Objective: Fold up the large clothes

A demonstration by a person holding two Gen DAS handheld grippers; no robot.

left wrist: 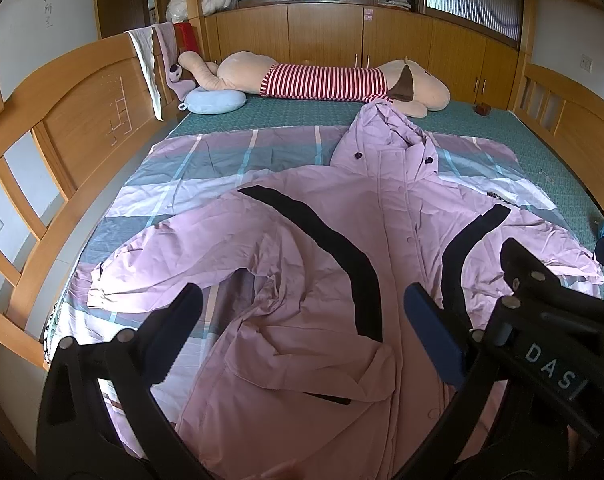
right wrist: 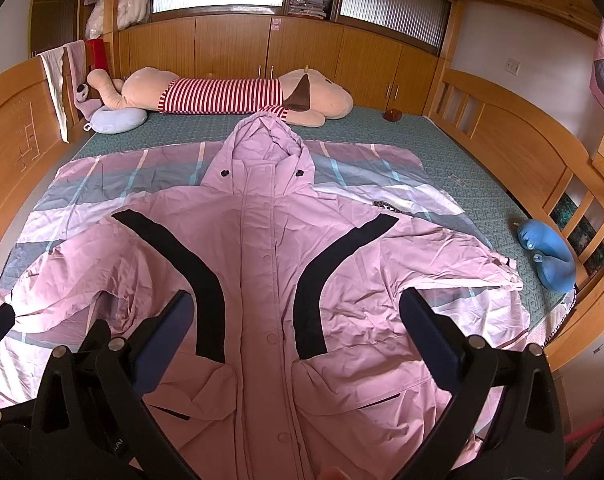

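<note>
A large pink hooded coat point(right wrist: 262, 248) with two curved black stripes lies front up on the bed, buttoned, hood pointing to the far side. Both sleeves are spread out sideways. In the left wrist view the same coat point(left wrist: 325, 240) shows a rumpled left sleeve and side. My left gripper point(left wrist: 302, 312) hovers open above the coat's lower left part, holding nothing. My right gripper point(right wrist: 298, 316) hovers open above the coat's lower middle, also holding nothing. The other gripper's black frame point(left wrist: 549, 312) shows at the right edge of the left wrist view.
The coat rests on a plaid sheet point(right wrist: 82, 188) over a green mattress point(right wrist: 441, 148). A long plush dog in a striped shirt point(right wrist: 222, 94) lies along the far side. A blue neck pillow point(right wrist: 549, 256) sits at right, a pale one point(right wrist: 118, 118) at left. Wooden bed rails point(right wrist: 513, 152) flank both sides.
</note>
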